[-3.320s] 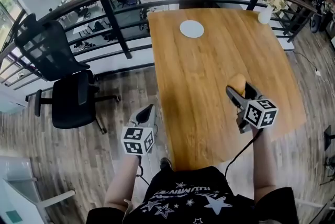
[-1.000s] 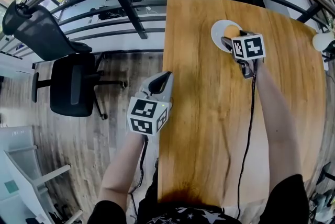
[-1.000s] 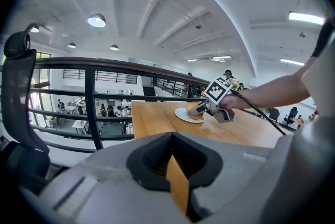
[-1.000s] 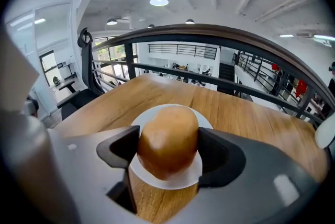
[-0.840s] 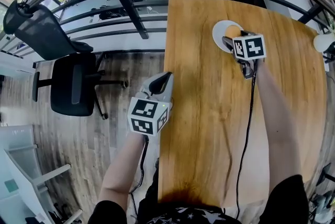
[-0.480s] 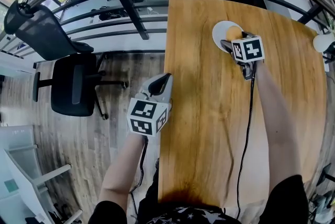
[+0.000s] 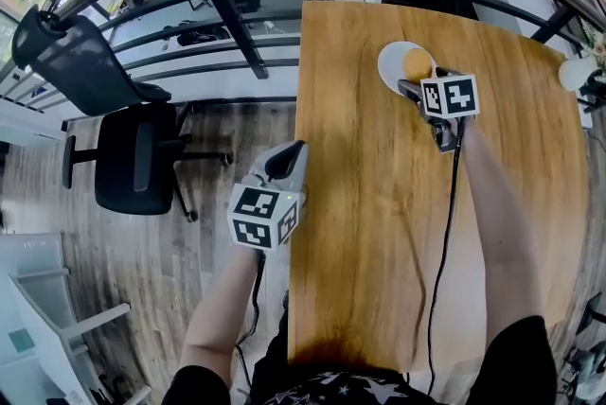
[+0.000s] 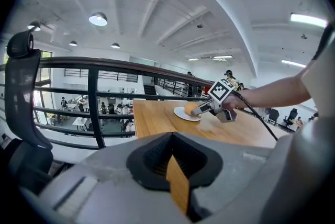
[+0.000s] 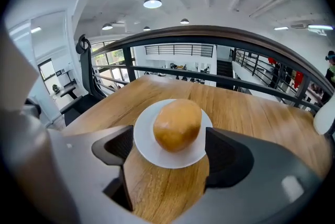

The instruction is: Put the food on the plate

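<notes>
Food (image 9: 178, 124): one golden-brown rounded piece, lying at the centre of the white plate (image 9: 145, 140).
White plate: on the wooden table (image 7: 379, 204), toward 1 o'clock in the head view.
Right gripper (image 7: 421, 83): at the plate's 5 o'clock. Its own view shows the jaws spread wide at 9 and 3 o'clock of the plate, clear of the food; in the head view the marker cube (image 7: 449, 97) partly covers this.
Left gripper (image 7: 287, 159): just off the table's 9 o'clock edge. Only its own view shows the jaws pressed together, empty.
Office chair (image 7: 133, 167): on the floor, farther toward 9 o'clock.
</notes>
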Available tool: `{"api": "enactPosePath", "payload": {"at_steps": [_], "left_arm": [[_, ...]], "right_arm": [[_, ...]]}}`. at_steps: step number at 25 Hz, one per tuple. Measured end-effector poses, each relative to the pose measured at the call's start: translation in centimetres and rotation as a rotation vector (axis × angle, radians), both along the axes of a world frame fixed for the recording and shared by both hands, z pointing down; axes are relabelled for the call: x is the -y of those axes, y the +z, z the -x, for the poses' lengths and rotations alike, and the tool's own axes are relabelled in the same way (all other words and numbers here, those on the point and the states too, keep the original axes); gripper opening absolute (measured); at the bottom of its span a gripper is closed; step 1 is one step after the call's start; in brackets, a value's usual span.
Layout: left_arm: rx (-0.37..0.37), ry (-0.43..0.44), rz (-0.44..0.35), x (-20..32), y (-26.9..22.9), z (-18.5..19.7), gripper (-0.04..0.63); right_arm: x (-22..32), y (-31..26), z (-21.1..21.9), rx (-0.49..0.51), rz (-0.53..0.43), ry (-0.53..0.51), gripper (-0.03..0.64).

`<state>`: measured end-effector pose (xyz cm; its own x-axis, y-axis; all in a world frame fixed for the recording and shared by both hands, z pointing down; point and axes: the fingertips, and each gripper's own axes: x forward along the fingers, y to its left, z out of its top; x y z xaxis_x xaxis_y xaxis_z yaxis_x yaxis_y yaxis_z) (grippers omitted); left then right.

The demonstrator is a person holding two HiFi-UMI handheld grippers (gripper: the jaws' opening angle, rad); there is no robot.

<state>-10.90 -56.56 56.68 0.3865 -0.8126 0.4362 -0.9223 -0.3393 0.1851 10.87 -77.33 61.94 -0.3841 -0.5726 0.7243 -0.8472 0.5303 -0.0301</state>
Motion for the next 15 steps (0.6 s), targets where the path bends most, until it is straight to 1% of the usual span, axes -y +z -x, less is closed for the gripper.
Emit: {"api": "enactPosePath", "payload": {"at_steps": [5, 10, 15], "left_arm": [[0.004, 0.006, 0.011, -2.2, -0.6, 0.1, 0.002], [-0.056, -0.031, 0.011, -4.6, -2.0, 1.0, 0.002], [-0.066, -0.020, -0.015, -7.6, -4.4, 0.9, 0.002]], "right_arm": [[-1.8, -2.3, -0.9, 0.000, -0.021, 0.000, 0.436], [-4.8, -5.0, -0.7, 0.006, -0.051, -0.021, 0.434], [-8.7, -7.9, -0.2, 0.013, -0.079, -0.040, 0.434]]}}
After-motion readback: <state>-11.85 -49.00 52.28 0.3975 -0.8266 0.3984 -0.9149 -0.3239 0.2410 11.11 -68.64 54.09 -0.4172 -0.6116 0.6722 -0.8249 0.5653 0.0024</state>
